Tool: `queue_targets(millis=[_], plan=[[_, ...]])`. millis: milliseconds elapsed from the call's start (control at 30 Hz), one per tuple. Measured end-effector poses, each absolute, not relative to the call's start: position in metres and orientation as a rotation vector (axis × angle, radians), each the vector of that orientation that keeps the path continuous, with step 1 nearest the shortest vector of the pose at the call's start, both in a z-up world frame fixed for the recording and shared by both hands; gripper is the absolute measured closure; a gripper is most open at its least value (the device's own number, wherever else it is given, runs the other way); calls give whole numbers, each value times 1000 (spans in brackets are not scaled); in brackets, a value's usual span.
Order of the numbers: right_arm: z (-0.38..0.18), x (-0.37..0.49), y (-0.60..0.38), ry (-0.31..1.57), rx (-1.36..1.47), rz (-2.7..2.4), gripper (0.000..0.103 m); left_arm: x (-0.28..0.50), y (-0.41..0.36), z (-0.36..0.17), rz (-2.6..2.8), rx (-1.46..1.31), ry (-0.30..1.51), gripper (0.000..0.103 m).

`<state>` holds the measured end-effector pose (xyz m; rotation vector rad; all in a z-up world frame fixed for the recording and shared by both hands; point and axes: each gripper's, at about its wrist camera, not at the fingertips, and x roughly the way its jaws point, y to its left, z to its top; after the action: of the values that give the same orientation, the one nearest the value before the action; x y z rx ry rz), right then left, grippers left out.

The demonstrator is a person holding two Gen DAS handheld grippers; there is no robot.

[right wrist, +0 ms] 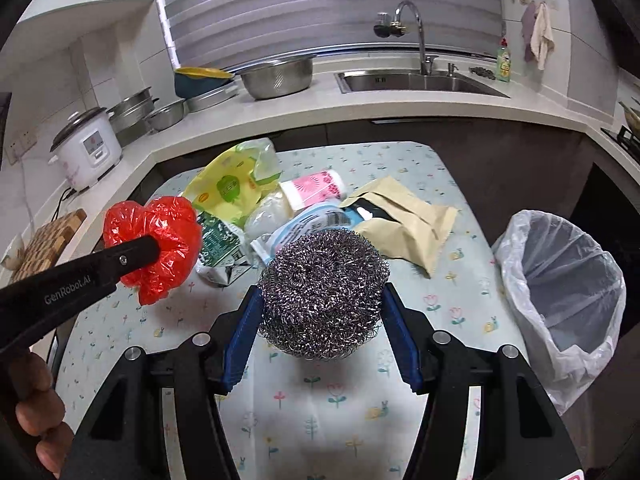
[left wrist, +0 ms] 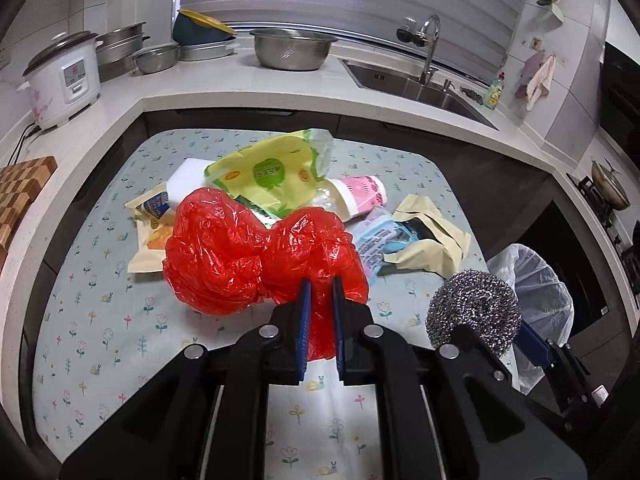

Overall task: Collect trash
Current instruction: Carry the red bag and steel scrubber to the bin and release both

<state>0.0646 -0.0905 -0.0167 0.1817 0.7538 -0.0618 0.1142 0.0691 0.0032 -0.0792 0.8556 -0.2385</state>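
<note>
My left gripper (left wrist: 320, 280) is shut on a crumpled red plastic bag (left wrist: 224, 248), held above the floral tablecloth (left wrist: 100, 280). My right gripper (right wrist: 322, 292) is shut on a round steel wool scourer (right wrist: 324, 276), both blue pads pressing its sides, lifted off the table. The right wrist view shows the red bag (right wrist: 160, 232) at left, with the left gripper (right wrist: 156, 246) and a hand. The left wrist view shows the scourer (left wrist: 474, 312) at lower right. A bin with a clear liner (right wrist: 580, 320) stands right of the table.
More litter lies mid-table: a yellow-green bag (left wrist: 272, 176), a pink cup (left wrist: 362, 192), a beige envelope (left wrist: 432, 248) and a blue-white packet (left wrist: 380, 240). Behind are the counter with a rice cooker (left wrist: 64, 80), steel bowls (left wrist: 292, 48) and a sink (left wrist: 420, 84).
</note>
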Motion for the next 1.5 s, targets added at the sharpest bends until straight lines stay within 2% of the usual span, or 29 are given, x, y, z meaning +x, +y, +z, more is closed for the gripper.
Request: queue_targets(millis=[833, 1267, 1433, 1500], plan=[[4, -44, -277, 637, 351, -440, 45, 64, -135, 9, -617, 186, 823, 93], [-7, -66, -340, 629, 416, -596, 45, 63, -242, -16, -888, 276, 854, 92], [-14, -67, -350, 637, 431, -624, 45, 70, -264, -29, -923, 290, 882, 86], [-15, -65, -354, 639, 435, -629, 45, 72, -267, -32, -916, 287, 888, 73]])
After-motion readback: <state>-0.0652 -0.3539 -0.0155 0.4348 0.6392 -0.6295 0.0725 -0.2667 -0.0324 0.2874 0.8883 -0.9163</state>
